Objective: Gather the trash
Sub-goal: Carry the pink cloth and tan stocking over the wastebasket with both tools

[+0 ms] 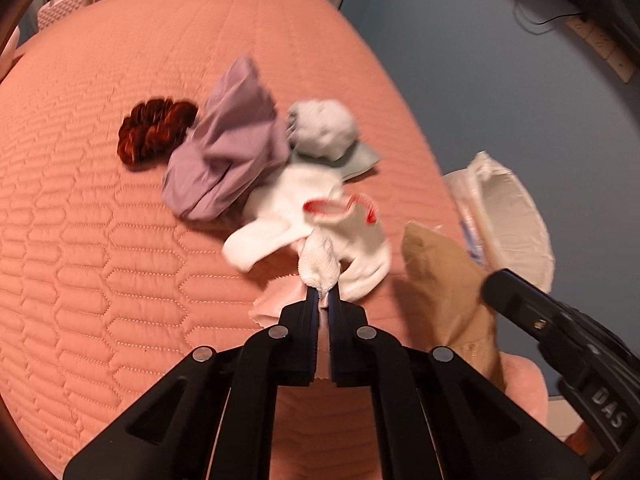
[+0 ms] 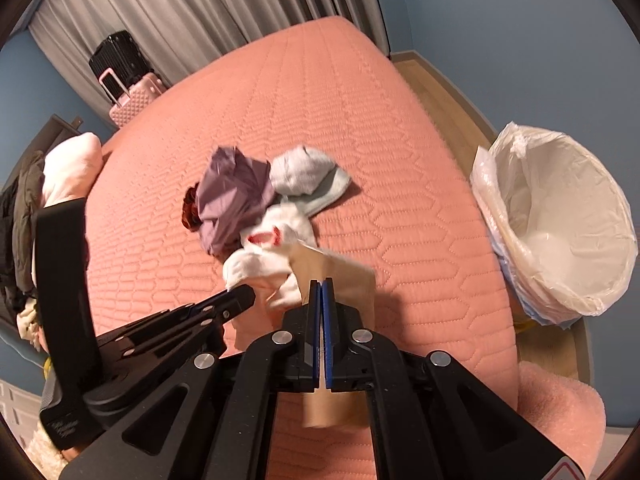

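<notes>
Your left gripper (image 1: 323, 294) is clamped on a white sock (image 1: 320, 236), soft and light; pinch bunched fabric. Your right gripper (image 2: 321, 286) is closed on a limp tan sock (image 2: 344, 276) over the bed (image 2: 320, 120), near the lined bin (image 2: 560, 216).

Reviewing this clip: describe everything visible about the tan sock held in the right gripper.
The tan sock is a plain beige knit, soft and limp, with no pattern visible. The right gripper is shut on it: part of it stands above the closed jaws and its cuff end hangs below them. It is raised over the edge of the quilted pink bed cover, next to the white sock with red trim; whether they touch is unclear.
</notes>
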Tool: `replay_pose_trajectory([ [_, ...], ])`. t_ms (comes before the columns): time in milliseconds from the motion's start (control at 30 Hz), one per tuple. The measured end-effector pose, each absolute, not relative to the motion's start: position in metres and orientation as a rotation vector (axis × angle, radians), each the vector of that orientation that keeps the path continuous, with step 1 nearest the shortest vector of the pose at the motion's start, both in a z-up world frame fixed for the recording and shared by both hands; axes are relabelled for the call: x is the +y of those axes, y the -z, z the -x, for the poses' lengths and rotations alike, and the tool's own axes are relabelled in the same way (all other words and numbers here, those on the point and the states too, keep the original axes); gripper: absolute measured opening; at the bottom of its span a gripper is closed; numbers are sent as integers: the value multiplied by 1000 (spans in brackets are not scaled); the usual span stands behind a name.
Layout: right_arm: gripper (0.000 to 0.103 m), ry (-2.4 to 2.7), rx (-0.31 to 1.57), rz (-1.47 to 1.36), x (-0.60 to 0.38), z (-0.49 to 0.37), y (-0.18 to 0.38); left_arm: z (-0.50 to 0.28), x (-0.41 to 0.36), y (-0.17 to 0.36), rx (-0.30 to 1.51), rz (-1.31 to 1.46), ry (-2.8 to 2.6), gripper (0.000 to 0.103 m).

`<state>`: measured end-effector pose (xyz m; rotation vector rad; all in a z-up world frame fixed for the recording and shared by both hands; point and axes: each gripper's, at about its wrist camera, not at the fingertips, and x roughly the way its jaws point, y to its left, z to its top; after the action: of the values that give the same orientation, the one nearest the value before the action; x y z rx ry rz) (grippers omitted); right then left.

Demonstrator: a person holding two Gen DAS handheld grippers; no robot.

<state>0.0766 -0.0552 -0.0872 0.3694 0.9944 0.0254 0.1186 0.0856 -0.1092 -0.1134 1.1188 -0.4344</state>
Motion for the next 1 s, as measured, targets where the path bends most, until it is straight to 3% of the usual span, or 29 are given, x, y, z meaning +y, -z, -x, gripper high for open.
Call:
replay_pose_trajectory([
  [467, 1, -23, 890, -393, -72, -43, 49, -88, 90, 26, 952, 146, 520, 3],
  [1000, 1, 33, 803, -444, -117, -21, 24, -87, 3, 11, 911, 72, 594, 3],
])
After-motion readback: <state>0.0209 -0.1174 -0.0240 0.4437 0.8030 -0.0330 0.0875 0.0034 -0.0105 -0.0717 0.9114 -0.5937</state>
